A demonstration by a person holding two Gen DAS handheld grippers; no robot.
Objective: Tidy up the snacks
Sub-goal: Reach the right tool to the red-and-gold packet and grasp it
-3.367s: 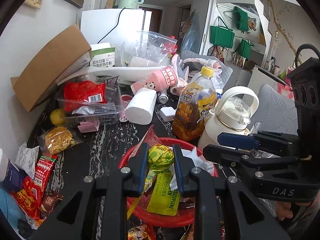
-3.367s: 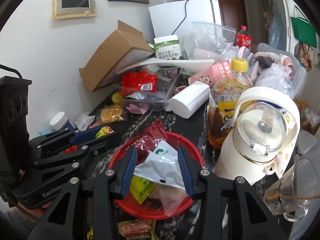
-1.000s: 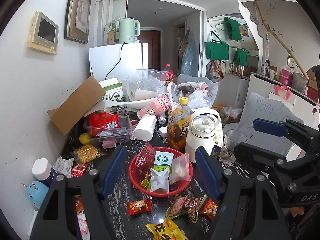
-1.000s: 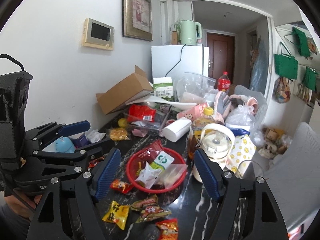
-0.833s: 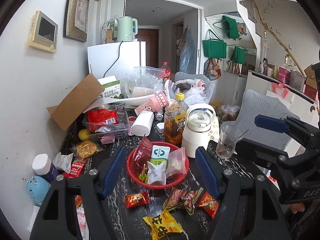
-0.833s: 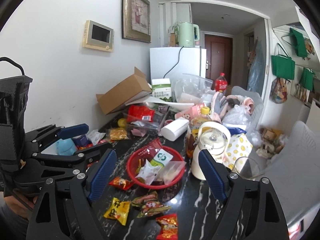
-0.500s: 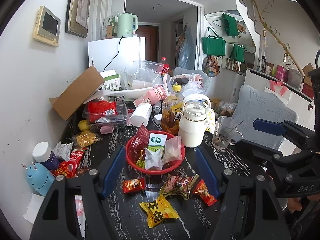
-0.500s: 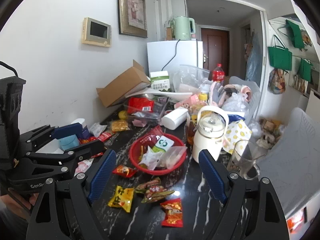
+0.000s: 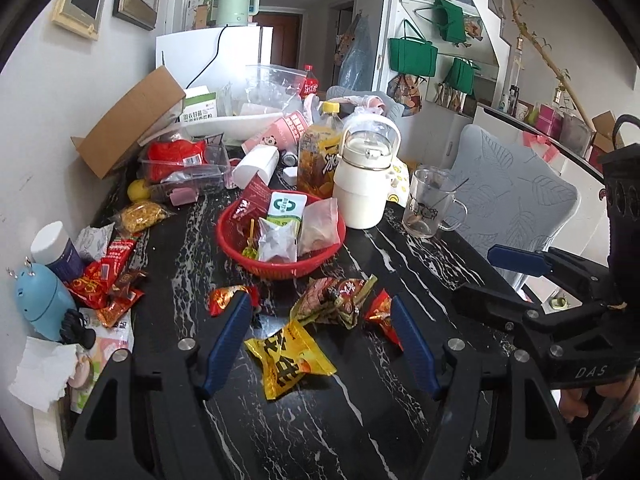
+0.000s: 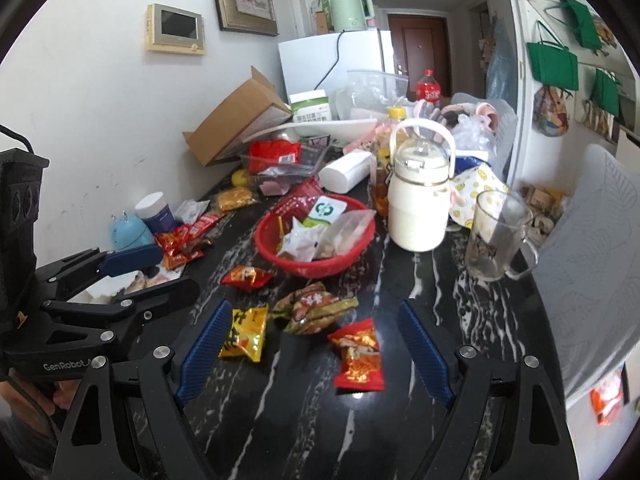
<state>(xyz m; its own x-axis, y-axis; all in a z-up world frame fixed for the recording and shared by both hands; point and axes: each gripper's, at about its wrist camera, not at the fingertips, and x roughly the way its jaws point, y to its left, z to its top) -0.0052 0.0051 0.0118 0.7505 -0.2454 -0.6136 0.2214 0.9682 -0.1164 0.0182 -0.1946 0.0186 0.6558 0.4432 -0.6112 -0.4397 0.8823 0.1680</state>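
Both tongs spread wide, empty: left tongs (image 9: 320,336), right tongs (image 10: 316,344), above black desk (image 9: 400,264). Red basket (image 9: 280,268) mid-desk holds several packets. Yellow packet (image 9: 290,358), green-brown packets (image 9: 334,300), red packet (image 10: 358,356) lie loose in front of basket.

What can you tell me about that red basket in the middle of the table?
The red basket is a round, shallow bowl that looks like perforated plastic, sitting upright on the black marbled table. It holds several snack packets, among them a white and green sachet, a crumpled silver packet and a clear bag. A cream jug stands just behind it; loose snacks lie in front.
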